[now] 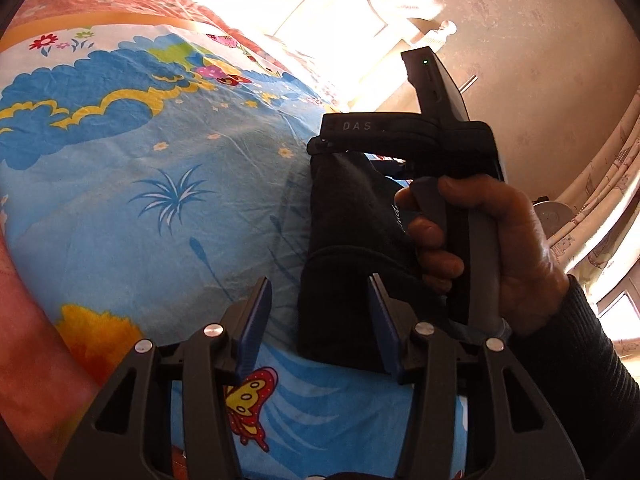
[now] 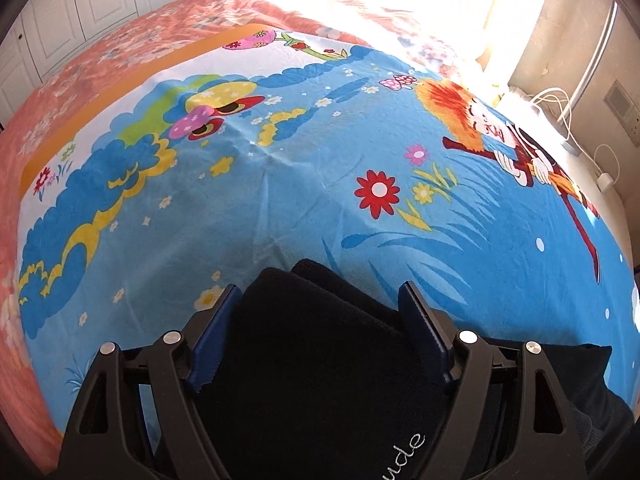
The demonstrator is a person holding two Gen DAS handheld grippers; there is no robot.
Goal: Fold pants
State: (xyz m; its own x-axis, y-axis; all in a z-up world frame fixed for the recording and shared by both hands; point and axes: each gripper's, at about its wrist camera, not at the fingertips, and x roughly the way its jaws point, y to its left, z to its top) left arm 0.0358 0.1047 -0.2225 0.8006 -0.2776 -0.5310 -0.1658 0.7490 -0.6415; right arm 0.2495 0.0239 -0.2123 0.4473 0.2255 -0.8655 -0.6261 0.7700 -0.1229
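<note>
I see the black pants folded into a compact bundle on the bed. My right gripper hangs over them, jaws wide, gripping nothing; my left gripper half-open, empty, at the bundle's edge. Folding looks nearly done; next, a final tidy press.

One black pants, two grippers, one bedsheet.

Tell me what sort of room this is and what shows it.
Most likely a bedroom. The folded black fabric pants lie on a wide bed covered with a bright blue cartoon-print sheet over a coral floral bedspread, with white panelled wardrobe doors behind and patterned cream curtains by a sunlit window.
</note>
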